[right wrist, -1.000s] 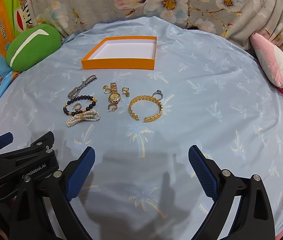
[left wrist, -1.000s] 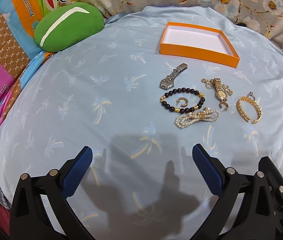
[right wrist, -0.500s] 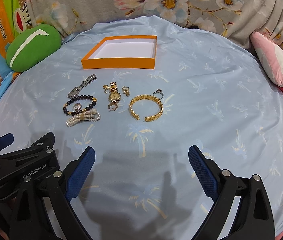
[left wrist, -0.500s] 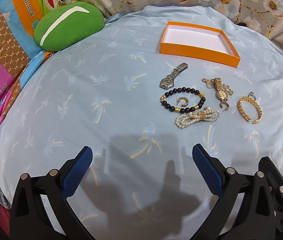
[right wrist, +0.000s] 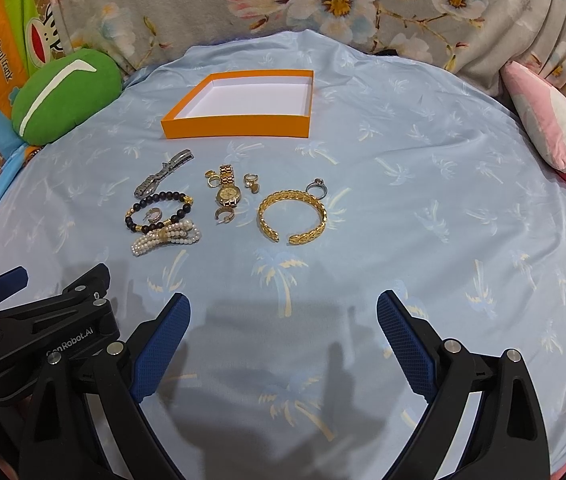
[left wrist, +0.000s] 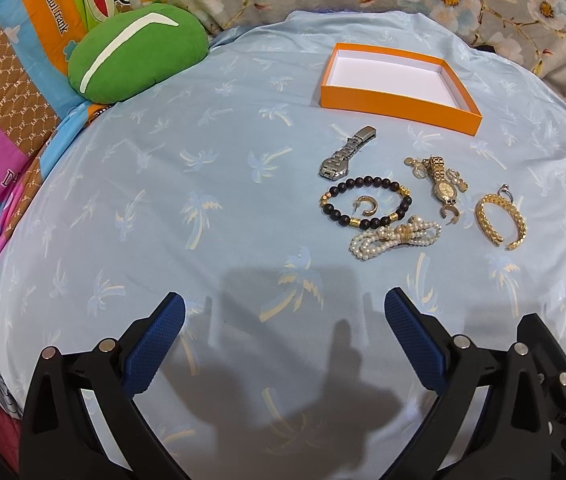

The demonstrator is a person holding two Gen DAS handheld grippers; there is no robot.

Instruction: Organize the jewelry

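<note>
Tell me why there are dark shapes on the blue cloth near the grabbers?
Those are shadows: in the left wrist view the open left gripper darkens the blue sheet beneath it; in the right wrist view the open right gripper does likewise, so the light comes from behind. Both views bulge, fisheye style.

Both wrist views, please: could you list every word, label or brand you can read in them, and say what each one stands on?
"Daul frank": on the orange panel of the cartoon bedding, left of the green cushion; it also shows in the right wrist view.
"GenRobot.AI": on the black body of the left tongs; the first letters are faint.
"D": a cut-off letter on the pink patch; the rest is hidden.
The gold watch dial is too small to read.
</note>
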